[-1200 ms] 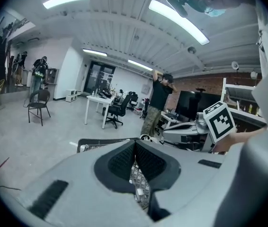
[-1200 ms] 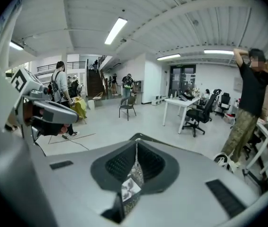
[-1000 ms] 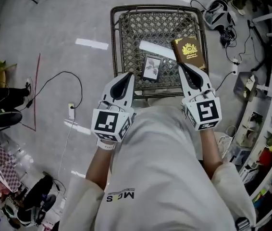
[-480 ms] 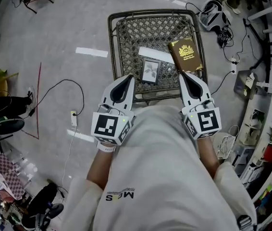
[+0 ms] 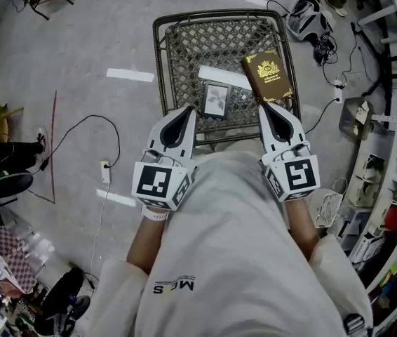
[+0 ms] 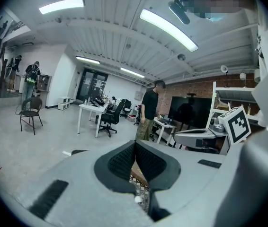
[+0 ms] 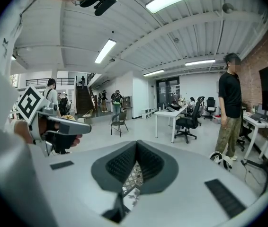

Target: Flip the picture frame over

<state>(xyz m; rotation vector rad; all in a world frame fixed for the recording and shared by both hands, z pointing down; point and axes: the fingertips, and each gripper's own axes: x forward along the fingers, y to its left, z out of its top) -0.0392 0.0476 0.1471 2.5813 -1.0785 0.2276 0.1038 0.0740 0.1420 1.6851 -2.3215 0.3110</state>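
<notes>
Claws: left claw (image 5: 186, 111) and right claw (image 5: 264, 107) are both pinched fully closed with nothing between the jaws. They're held close to the person's belly, tips pointing out over the near edge of the table (image 5: 184, 51).
Frame: the small picture frame (image 5: 216, 100) lies flat on the wire-mesh top toward the front, picture side up (looks like a plant photo, but it's too small to swear to). Neither claw touches it. It sits just past the tips, between the two, a bit nearer the left one.
Neighbours: a white strip (image 5: 223, 77) lies right behind the frame and a brown book (image 5: 268, 76) with a gold crest lies to its right. Both are close, and I can't tell if either touches the frame.
Progress: honestly a coin toss from this one shot. A face-up frame with two closed, empty claws fits a frame waiting to be turned face down. It fits just as well one that was turned face up and let go.
Left to do: depends on which of those it is, so I'm not calling it.
</notes>
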